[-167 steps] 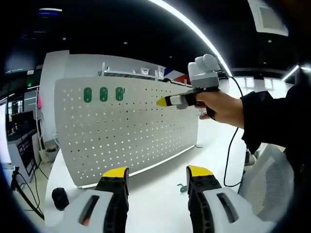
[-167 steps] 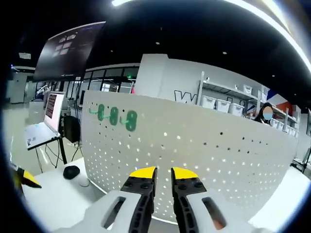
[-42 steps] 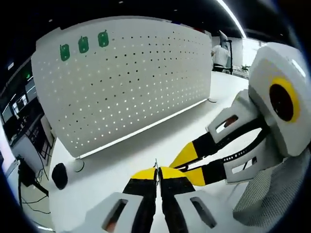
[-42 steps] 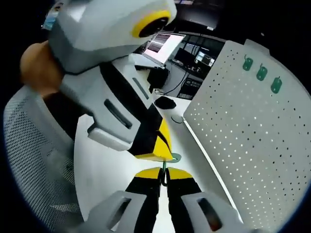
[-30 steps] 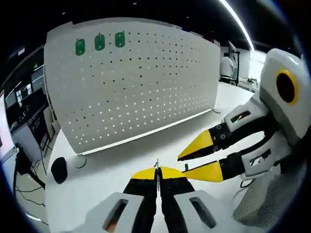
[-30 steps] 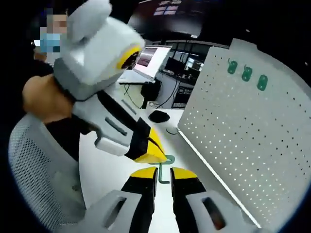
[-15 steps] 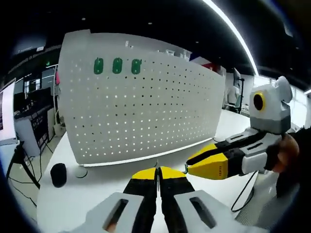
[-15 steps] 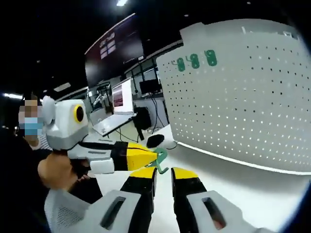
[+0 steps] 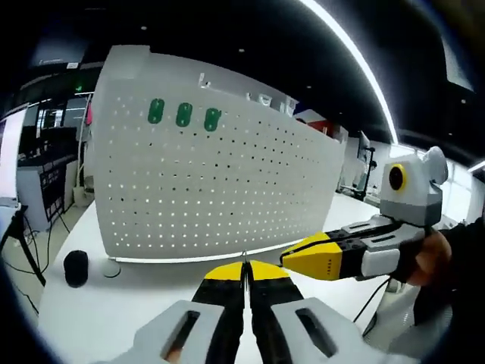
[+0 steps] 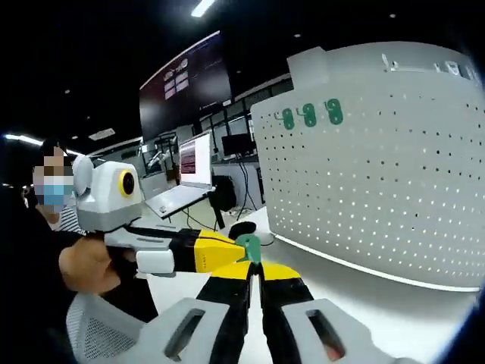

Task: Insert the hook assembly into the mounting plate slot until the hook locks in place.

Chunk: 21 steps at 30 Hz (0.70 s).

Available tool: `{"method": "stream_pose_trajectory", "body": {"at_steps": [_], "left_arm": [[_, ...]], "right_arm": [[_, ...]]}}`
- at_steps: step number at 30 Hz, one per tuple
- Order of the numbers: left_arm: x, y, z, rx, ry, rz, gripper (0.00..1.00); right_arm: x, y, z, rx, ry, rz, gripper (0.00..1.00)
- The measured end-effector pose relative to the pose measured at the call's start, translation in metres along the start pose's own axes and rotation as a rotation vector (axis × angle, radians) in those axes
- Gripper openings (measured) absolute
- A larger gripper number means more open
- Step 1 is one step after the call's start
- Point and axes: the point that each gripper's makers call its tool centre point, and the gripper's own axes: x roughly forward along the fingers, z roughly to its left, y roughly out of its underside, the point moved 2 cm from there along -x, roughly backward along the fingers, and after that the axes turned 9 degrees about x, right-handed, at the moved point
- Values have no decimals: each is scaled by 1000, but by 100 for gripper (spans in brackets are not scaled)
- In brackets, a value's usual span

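The white pegboard mounting plate [image 9: 227,189] [image 10: 379,174] stands upright on the white table, with three green hooks [image 9: 183,114] [image 10: 309,115] in its top left corner. My left gripper [image 9: 245,265] is shut on a green hook [image 10: 248,244], seen in its own view only as a thin edge-on sliver [image 9: 244,259]. In the right gripper view the left gripper [image 10: 231,250] reaches in from the left with the hook at its yellow tips. My right gripper [image 10: 255,267] [image 9: 286,260] is shut just beneath the hook; I cannot tell whether it pinches it. Both are well short of the plate.
A black round object [image 9: 76,267] and a flat disc lie on the table left of the plate's foot. Monitors and a laptop [image 10: 195,163] stand behind. A person's hands [image 9: 428,258] [image 10: 83,265] hold the grippers. A mesh chair back [image 10: 98,326] sits low left.
My right gripper's jaws, open half a second ago, have shut under the hook. The left gripper keeps its hold. Both views have swung slightly; the plate has not moved.
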Motion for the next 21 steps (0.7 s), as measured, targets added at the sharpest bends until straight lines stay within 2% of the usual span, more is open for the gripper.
{"method": "stream_pose_trajectory", "body": {"at_steps": [5, 10, 13, 16, 21], "left_arm": [[1, -2, -7, -30, 31, -6, 1], [1, -2, -8, -27, 42, -5, 1], [1, -3, -9, -24, 47, -4, 1], [2, -6, -12, -32, 59, -19, 1], [3, -11, -14, -18, 70, -23, 1]], "right_arm": [[5, -2, 0, -10, -7, 3, 3], [6, -3, 3, -104, 0, 23, 3], [6, -3, 3, -188, 6, 34, 4], [8, 0, 2, -204, 4, 55, 6], [4, -2, 0, -180, 7, 24, 5]]}}
